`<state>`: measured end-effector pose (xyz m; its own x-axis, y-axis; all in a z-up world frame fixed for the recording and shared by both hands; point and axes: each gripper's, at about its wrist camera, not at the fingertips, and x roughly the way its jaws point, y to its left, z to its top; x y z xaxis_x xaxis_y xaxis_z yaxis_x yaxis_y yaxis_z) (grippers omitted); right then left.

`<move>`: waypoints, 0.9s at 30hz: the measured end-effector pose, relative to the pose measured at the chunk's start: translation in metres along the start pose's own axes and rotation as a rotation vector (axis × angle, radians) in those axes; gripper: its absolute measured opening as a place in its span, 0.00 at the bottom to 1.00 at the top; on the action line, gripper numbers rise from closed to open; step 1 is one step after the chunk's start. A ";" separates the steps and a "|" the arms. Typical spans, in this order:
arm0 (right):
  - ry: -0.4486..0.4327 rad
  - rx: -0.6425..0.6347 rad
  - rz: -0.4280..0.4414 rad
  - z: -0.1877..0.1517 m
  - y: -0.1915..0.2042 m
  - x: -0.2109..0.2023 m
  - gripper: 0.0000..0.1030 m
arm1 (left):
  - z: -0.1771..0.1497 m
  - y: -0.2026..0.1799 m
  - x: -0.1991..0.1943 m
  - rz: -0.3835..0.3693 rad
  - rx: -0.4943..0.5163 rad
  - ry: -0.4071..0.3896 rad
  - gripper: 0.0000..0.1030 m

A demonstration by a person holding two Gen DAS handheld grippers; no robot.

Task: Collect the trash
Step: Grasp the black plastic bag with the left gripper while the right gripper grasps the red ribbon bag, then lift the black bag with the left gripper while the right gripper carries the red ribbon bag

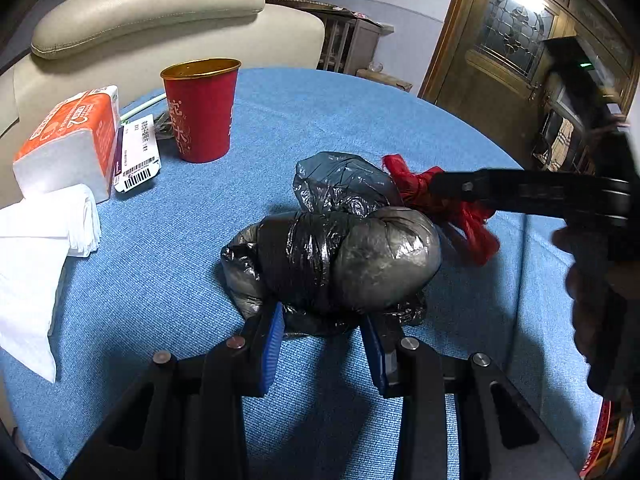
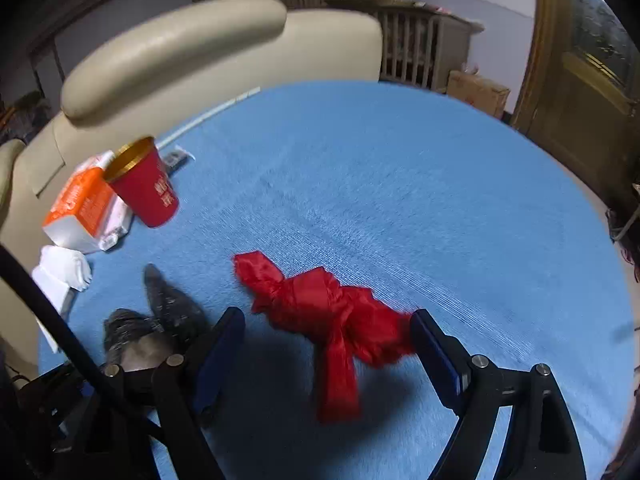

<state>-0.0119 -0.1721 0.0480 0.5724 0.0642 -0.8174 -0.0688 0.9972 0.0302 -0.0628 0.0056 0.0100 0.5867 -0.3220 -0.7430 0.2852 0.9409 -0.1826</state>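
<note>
A knotted black plastic bag bundle (image 1: pixel 332 252) lies on the blue tablecloth (image 1: pixel 280 120). My left gripper (image 1: pixel 322 316) is open, its blue pads at the bundle's near edge on either side. A knotted red plastic bag (image 2: pixel 324 312) lies to the right of the black one; it also shows in the left wrist view (image 1: pixel 440 204). My right gripper (image 2: pixel 326 320) is open around the red bag, which lies between its fingers on the cloth. The black bundle shows at the lower left of the right wrist view (image 2: pixel 156 328).
A red paper cup (image 1: pixel 200 108) stands at the back left. Beside it are an orange tissue pack (image 1: pixel 72 140), a white barcode packet (image 1: pixel 138 156) and loose white tissues (image 1: pixel 36 260). A cream chair (image 1: pixel 160 28) stands behind the round table.
</note>
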 end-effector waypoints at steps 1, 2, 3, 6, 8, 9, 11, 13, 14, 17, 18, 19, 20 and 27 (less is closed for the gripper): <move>0.014 -0.001 -0.010 0.001 -0.002 0.006 0.83 | 0.000 0.000 0.000 -0.001 -0.001 0.000 0.37; 0.035 0.003 -0.019 0.000 -0.006 0.014 0.82 | 0.000 0.000 0.000 0.000 -0.001 0.000 0.37; 0.052 0.009 -0.015 0.000 -0.007 0.020 0.69 | 0.000 0.000 0.000 0.001 0.000 0.000 0.37; 0.081 0.024 -0.023 -0.007 -0.016 0.030 0.50 | 0.000 -0.001 0.001 0.006 0.004 0.001 0.37; 0.076 0.005 -0.044 -0.012 -0.014 0.027 0.45 | 0.001 -0.003 0.001 0.012 0.009 0.001 0.37; 0.077 0.004 -0.048 -0.015 -0.014 0.026 0.44 | 0.000 -0.003 0.001 0.015 0.011 0.001 0.37; 0.075 0.014 -0.054 -0.021 -0.016 0.021 0.43 | 0.001 -0.004 0.001 0.017 0.011 0.001 0.37; 0.073 0.039 -0.055 -0.028 -0.020 0.016 0.42 | 0.001 -0.004 0.001 0.018 0.012 0.001 0.37; 0.071 0.058 -0.054 -0.032 -0.024 0.012 0.42 | 0.001 -0.004 0.000 0.021 0.014 0.002 0.37; 0.066 0.117 -0.045 -0.051 -0.037 -0.005 0.41 | 0.001 -0.007 0.000 0.033 0.023 0.003 0.37; 0.064 0.135 -0.043 -0.056 -0.040 -0.010 0.41 | 0.001 -0.008 0.001 0.039 0.028 0.004 0.37; 0.061 0.153 -0.040 -0.062 -0.041 -0.015 0.41 | 0.001 -0.009 0.000 0.043 0.031 0.004 0.37; 0.057 0.178 -0.034 -0.072 -0.045 -0.023 0.41 | 0.001 -0.011 0.001 0.052 0.038 0.005 0.37; 0.015 0.325 -0.004 -0.127 -0.064 -0.076 0.41 | 0.001 -0.021 -0.025 0.046 -0.013 0.009 0.33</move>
<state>-0.1545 -0.2459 0.0355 0.5602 0.0622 -0.8260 0.1989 0.9579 0.2071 -0.0831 -0.0060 0.0330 0.5917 -0.2778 -0.7568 0.2484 0.9559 -0.1566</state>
